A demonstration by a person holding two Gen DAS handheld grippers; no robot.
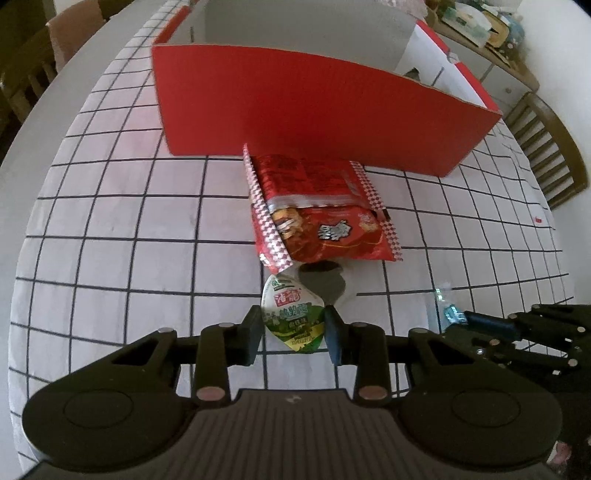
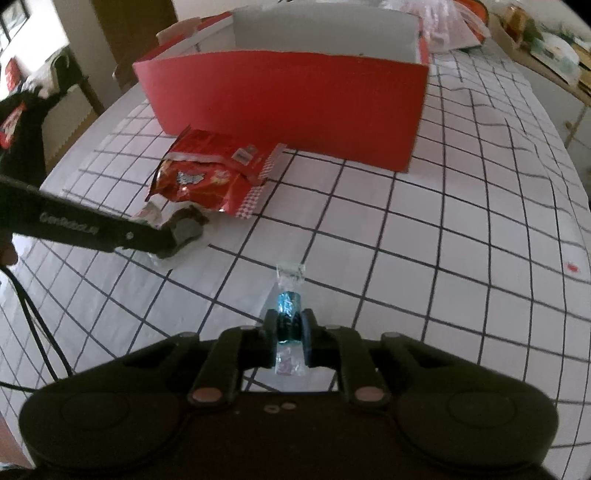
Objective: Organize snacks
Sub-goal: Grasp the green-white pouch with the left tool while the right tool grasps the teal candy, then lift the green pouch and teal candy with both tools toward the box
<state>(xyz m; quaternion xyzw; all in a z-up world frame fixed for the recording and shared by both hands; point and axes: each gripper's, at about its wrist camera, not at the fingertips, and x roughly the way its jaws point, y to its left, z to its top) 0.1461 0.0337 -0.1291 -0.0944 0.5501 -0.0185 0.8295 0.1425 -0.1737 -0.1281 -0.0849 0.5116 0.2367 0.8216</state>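
My left gripper (image 1: 293,328) is shut on a small white-and-green lidded cup (image 1: 291,314), pads pressing its two sides just above the checked tablecloth (image 1: 129,229). Beyond it lies a red snack bag (image 1: 317,210), touching the front wall of an open red cardboard box (image 1: 314,110). My right gripper (image 2: 289,326) is shut on a blue foil candy in a clear twisted wrapper (image 2: 289,304). In the right wrist view the left gripper (image 2: 177,236) shows at the left with the cup partly hidden, close to the red bag (image 2: 210,177) and the box (image 2: 288,103). The right gripper (image 1: 461,317) also shows in the left wrist view.
Wooden chairs (image 1: 546,147) stand at the table's right side and far left. A sideboard (image 1: 480,29) with dishes is behind the box. Plastic bags (image 2: 450,26) lie beyond the box. A black cable (image 2: 37,332) hangs at the left.
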